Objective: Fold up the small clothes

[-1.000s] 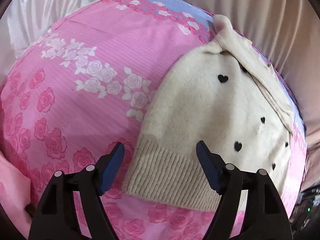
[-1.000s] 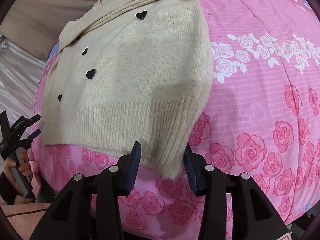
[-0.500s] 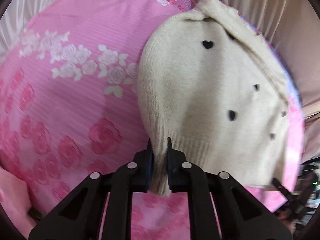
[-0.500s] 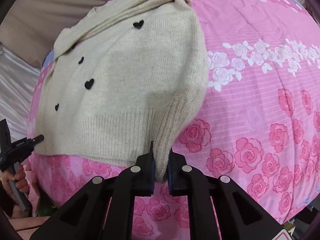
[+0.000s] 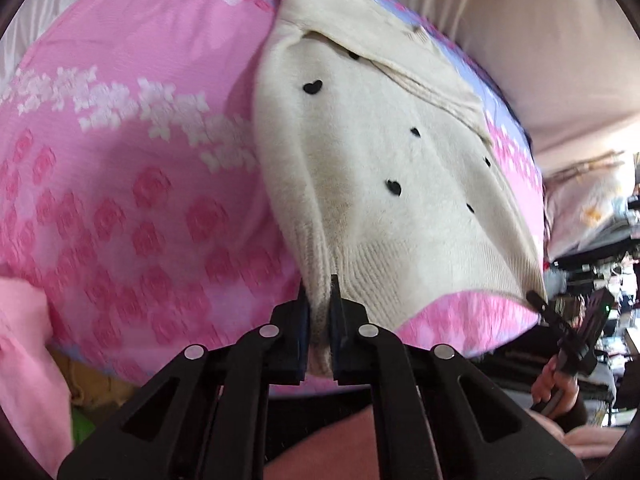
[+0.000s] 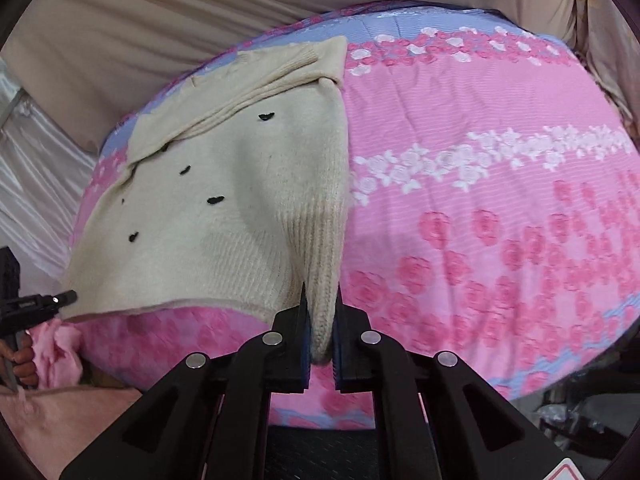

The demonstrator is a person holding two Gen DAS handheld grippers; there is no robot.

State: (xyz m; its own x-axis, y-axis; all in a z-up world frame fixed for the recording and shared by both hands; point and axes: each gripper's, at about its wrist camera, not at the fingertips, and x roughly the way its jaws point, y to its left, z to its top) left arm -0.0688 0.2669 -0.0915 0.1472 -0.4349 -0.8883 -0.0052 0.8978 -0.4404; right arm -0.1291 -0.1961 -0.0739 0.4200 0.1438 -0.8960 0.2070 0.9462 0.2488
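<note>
Left wrist view shows both grippers (image 5: 319,320) (image 6: 320,324) pinching the cream sweater (image 5: 372,168) (image 6: 224,208) at opposite hem corners, its length running away toward the collar.

- Left tool (image 5: 319,312): black, low centre; jaws pinched tight on the ribbed hem corner of the sweater, no gap beyond the knit between them.
- Sweater (image 5: 384,168): cream knit with small black hearts; hem raised off the bed at both near corners and stretched between them, upper part lying on the bed, a sleeve folded across the top.
- Right tool (image 5: 536,300): at the right edge, tip at the hem's other corner, with a hand (image 5: 556,384) on its handle; view blurred there.
- Bed (image 5: 132,128): pink floral cover with a white-flower band.
- Pink cloth (image 5: 28,344): lower left edge.
- Curtain (image 5: 520,20): beige, behind the bed.
</note>
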